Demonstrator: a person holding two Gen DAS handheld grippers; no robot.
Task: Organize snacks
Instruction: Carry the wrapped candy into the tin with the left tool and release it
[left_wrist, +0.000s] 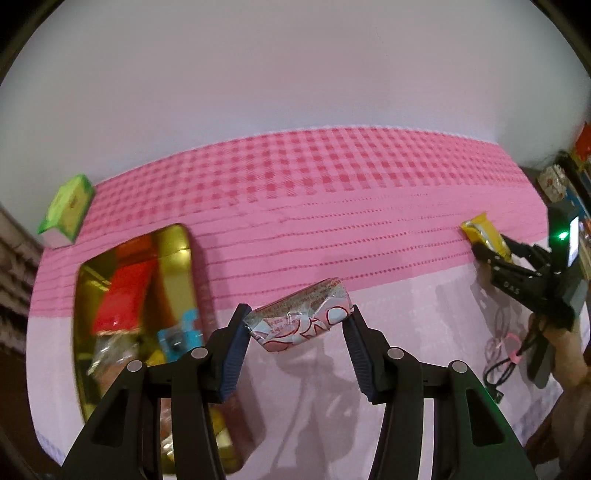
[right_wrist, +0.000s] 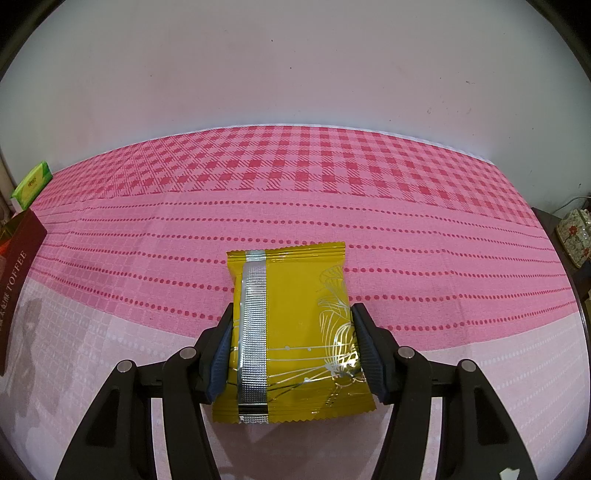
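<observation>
Both packets are light, crinkly foil: left gripper (left_wrist: 297, 338) pinches the pink-and-white candy wrapper (left_wrist: 301, 319) right of the gold tin (left_wrist: 181, 258), right gripper (right_wrist: 291, 349) clamps the yellow packet (right_wrist: 295, 332) sidewise, so squeeze gently

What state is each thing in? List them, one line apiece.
Left gripper: shut on the pink-and-white snack packet, held off the cloth.
Right gripper: shut on the yellow snack packet, sealed.
Gold tin: open, snacks inside.
Green box: closed, lying at the table's far left corner.

Home table: pink checked tablecloth (right_wrist: 295, 206).
</observation>
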